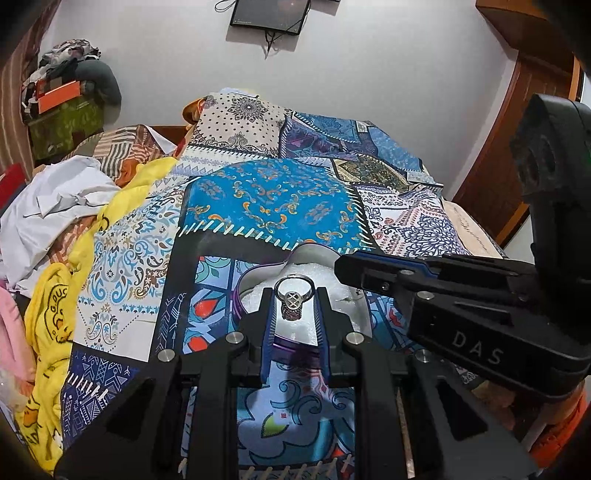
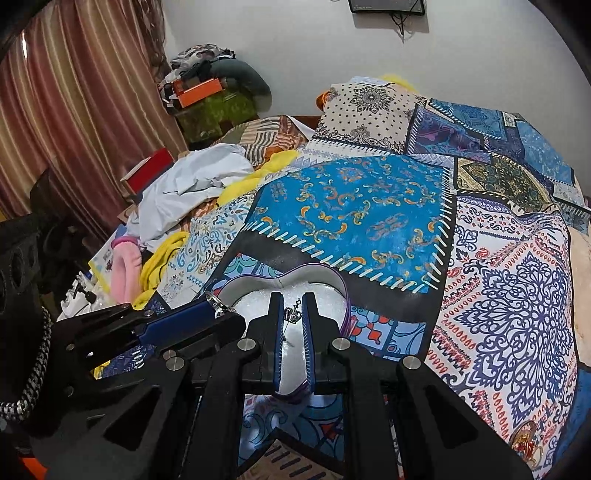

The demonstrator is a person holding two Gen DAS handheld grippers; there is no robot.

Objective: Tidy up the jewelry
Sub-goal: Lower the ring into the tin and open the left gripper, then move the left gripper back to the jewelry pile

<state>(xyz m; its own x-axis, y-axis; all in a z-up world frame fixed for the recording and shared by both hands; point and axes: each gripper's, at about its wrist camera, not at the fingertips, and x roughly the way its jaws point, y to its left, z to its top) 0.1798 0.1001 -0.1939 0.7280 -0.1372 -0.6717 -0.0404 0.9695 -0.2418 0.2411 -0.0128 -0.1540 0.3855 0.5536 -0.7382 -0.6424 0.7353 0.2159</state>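
Bed covered by a patchwork bedspread (image 1: 273,199) in blue prints; crumpled white cloth (image 1: 55,206), yellow garment (image 1: 55,314) and pink fabric (image 2: 125,266) heaped along its left side. Striped curtain (image 2: 74,110) behind, a dark screen (image 1: 269,14) on the wall.

Heart-shaped purple box (image 2: 345,295) with white lining lies open on the bedspread, under both tools.

Left tool (image 1: 293,299) — fingers clamped on a silver ring (image 1: 294,295), band upright, dark stone-set head hanging down, held over the box lining.

Right tool (image 2: 293,314) — fingers pinched on a small crown-shaped pendant (image 2: 293,315) with a thin chain trailing down, also above the lining. It crosses in from the right in the left wrist view, its tips just beside the ring.
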